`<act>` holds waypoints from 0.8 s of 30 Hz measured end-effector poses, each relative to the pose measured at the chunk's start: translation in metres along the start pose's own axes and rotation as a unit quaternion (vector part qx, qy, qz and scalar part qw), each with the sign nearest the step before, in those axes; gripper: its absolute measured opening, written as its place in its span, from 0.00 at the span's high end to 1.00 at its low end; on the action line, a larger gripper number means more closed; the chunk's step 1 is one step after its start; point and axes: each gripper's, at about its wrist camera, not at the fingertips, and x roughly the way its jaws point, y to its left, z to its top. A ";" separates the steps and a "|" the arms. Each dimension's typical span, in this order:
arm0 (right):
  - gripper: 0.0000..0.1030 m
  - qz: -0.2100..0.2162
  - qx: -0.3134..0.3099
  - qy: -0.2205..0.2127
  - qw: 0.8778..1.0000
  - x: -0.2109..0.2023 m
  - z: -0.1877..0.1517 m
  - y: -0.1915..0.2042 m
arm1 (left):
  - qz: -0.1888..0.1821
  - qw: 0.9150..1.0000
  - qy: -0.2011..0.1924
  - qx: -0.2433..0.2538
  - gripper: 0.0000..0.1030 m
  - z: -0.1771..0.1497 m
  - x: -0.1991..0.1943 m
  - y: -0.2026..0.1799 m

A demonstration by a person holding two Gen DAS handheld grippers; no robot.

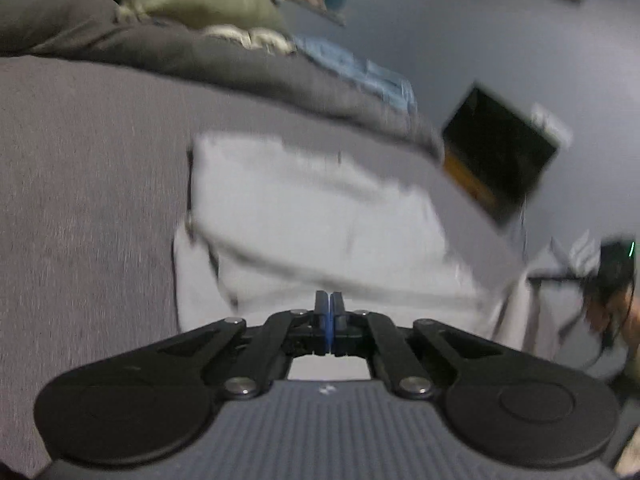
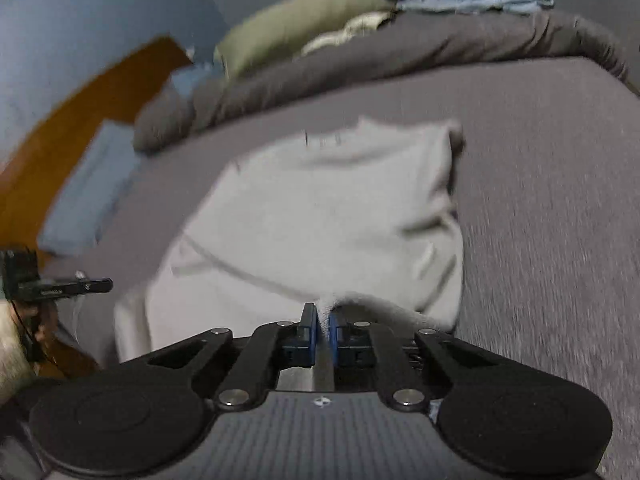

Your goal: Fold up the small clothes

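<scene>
We are part-way through a fold of a pale grey garment (image 2: 320, 216) lying on the grey bed cover (image 2: 540, 200), just short of the rumpled dark duvet (image 2: 400, 52). Our right gripper (image 2: 323, 316) pinches the garment's near edge. Our left gripper (image 1: 329, 304) looks pressed together at that hem; whether it holds cloth we cannot tell. We should carry both corners level toward the duvet side.

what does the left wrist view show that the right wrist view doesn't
Only the left wrist view: a dark framed panel on the wall, and the left gripper shut, nothing visibly pinched. Only the right wrist view: orange-brown wood floor, and the right gripper shut on the white garment. Both show the garment on the grey bed and the olive pillow.
</scene>
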 end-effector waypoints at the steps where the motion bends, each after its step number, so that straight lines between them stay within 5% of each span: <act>1: 0.93 -0.003 -0.003 -0.003 1.000 0.001 0.006 0.000 | -0.001 1.000 0.008 0.004 1.00 0.009 0.005 -0.001; 5: 0.93 -0.028 -0.007 0.014 0.999 0.017 0.023 -0.006 | 0.078 0.987 0.120 0.071 1.00 0.010 0.036 -0.009; 10: 0.90 -0.008 -0.024 0.073 0.997 0.038 0.017 -0.017 | 0.088 0.970 0.205 0.096 0.93 -0.028 0.044 -0.003; 13: 0.69 -0.010 -0.040 0.131 0.990 0.043 0.004 -0.022 | 0.117 0.956 0.256 0.080 0.70 -0.051 0.051 0.009; 14: 0.58 -0.010 -0.049 0.144 0.988 0.043 0.001 -0.022 | 0.124 0.951 0.272 0.075 0.65 -0.058 0.051 0.013; 16: 0.55 -0.013 -0.073 0.164 0.984 0.045 -0.008 -0.018 | 0.122 0.945 0.295 0.070 0.64 -0.071 0.053 0.017; 20: 0.55 -0.014 -0.081 0.196 0.977 0.050 -0.020 -0.013 | 0.086 0.948 0.303 0.032 0.61 -0.089 0.062 0.019; 22: 0.53 -0.010 -0.082 0.201 0.976 0.055 -0.024 -0.011 | 0.081 0.953 0.290 0.035 0.45 -0.095 0.068 0.013; 24: 0.51 -0.006 -0.077 0.199 0.977 0.057 -0.028 -0.007 | 0.081 0.955 0.279 0.062 0.53 -0.101 0.069 0.004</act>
